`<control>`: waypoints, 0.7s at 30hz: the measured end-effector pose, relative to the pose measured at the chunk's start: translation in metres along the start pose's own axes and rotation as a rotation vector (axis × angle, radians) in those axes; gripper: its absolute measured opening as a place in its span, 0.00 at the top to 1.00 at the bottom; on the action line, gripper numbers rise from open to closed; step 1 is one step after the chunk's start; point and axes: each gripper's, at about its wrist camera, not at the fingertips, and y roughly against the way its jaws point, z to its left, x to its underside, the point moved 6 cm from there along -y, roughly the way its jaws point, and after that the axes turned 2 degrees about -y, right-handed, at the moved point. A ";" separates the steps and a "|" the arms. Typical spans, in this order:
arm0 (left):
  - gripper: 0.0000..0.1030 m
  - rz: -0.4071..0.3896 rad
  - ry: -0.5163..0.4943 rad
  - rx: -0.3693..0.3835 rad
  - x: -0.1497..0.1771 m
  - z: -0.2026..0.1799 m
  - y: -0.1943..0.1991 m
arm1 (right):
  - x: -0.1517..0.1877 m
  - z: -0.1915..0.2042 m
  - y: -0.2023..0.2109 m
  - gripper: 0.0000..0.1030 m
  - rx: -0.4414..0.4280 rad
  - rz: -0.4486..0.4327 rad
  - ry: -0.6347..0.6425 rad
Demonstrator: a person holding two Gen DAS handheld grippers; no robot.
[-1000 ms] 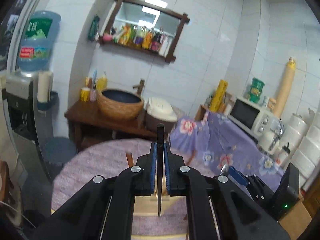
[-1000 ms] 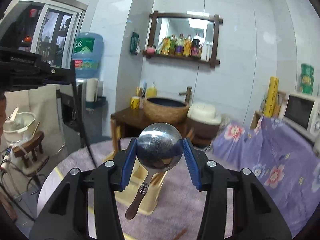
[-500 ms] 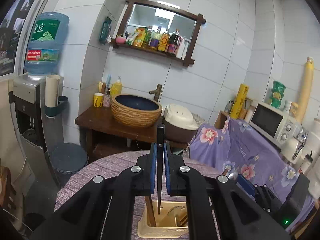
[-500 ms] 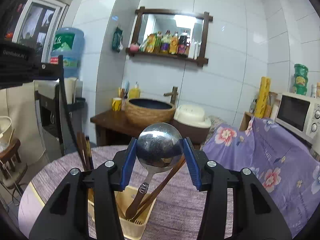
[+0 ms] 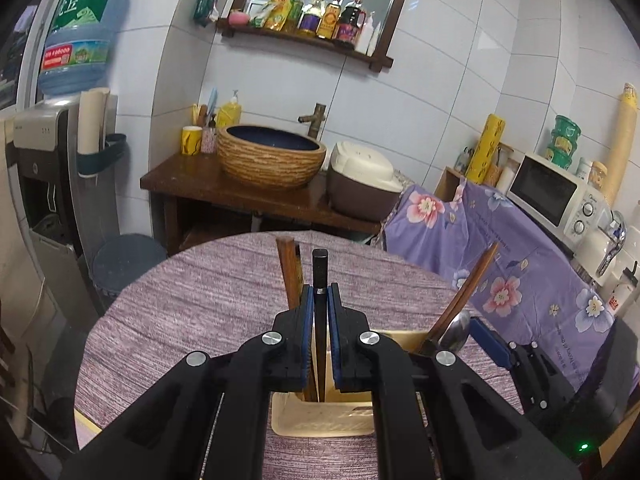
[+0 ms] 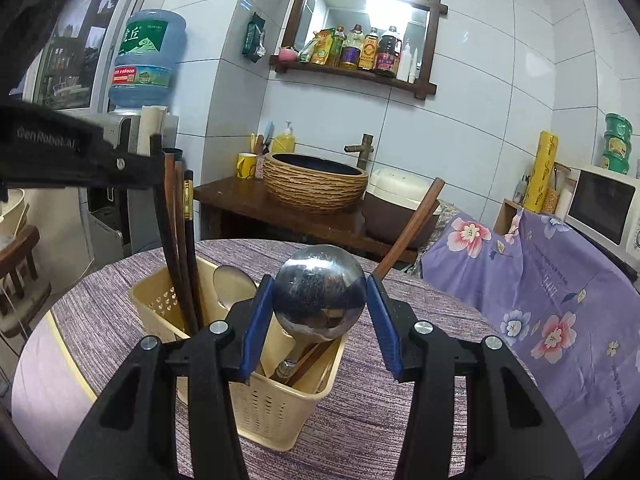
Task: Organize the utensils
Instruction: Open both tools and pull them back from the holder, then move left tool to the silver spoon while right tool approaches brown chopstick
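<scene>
White tile walls, a basin stand and a microwave ring the round surface under its purple woven cloth.

From the left wrist view, the left tool is clamped on one black chopstick, upright, its lower end already down inside the cream utensil caddy. One brown wooden stick stands just behind it, and a wooden handle leans out of the caddy's right side beside a steel spoon bowl. The right tool shows only at the far right edge.

From the right wrist view, the right tool grips a steel ladle by its round bowl, handle pointing down into the caddy. I count three dark sticks standing at the left end, one spoon, one angled wooden handle and the ladle.

My judgement: the sorting is nearly finished. Both held pieces are partly seated and only need releasing; no loose utensil shows on the cloth.
</scene>
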 end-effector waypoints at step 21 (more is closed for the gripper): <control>0.25 0.174 -0.139 0.097 0.119 0.015 0.042 | 0.093 -0.011 0.078 0.22 -0.010 0.191 -0.019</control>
